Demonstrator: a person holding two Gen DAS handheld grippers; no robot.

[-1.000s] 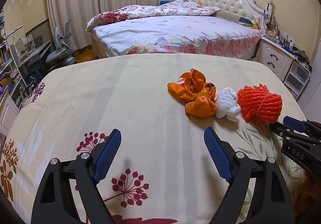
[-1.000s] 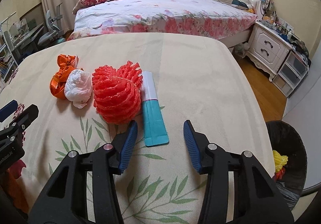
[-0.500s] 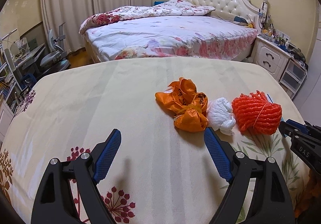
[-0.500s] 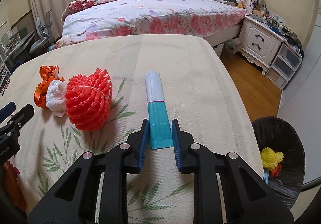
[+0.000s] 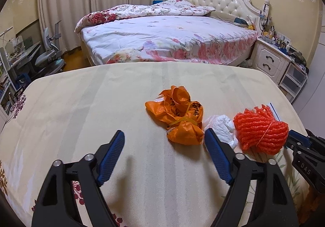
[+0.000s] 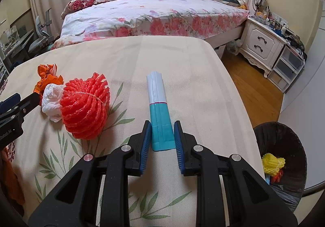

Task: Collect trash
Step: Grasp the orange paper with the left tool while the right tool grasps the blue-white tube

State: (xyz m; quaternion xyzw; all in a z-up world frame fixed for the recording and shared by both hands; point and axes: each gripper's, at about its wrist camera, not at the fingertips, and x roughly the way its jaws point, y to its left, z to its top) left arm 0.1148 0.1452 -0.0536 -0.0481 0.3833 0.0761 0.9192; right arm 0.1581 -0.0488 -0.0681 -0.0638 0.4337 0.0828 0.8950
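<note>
Your right gripper (image 6: 162,135) pinches the teal packet's (image 6: 159,113) near end, just right of the red foam net (image 6: 85,109), ready for the bin (image 6: 284,137), while your left gripper (image 5: 164,155), jaws just narrowing yet still spread and empty, approaches the orange bag (image 5: 178,117).

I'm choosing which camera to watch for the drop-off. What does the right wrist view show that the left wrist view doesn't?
Only the right wrist view: the black trash bin on the floor and the right tongs shut on the teal-and-white packet.
Only the left wrist view: the open left tongs.
Both: the orange bag, white wad and red foam net.
</note>
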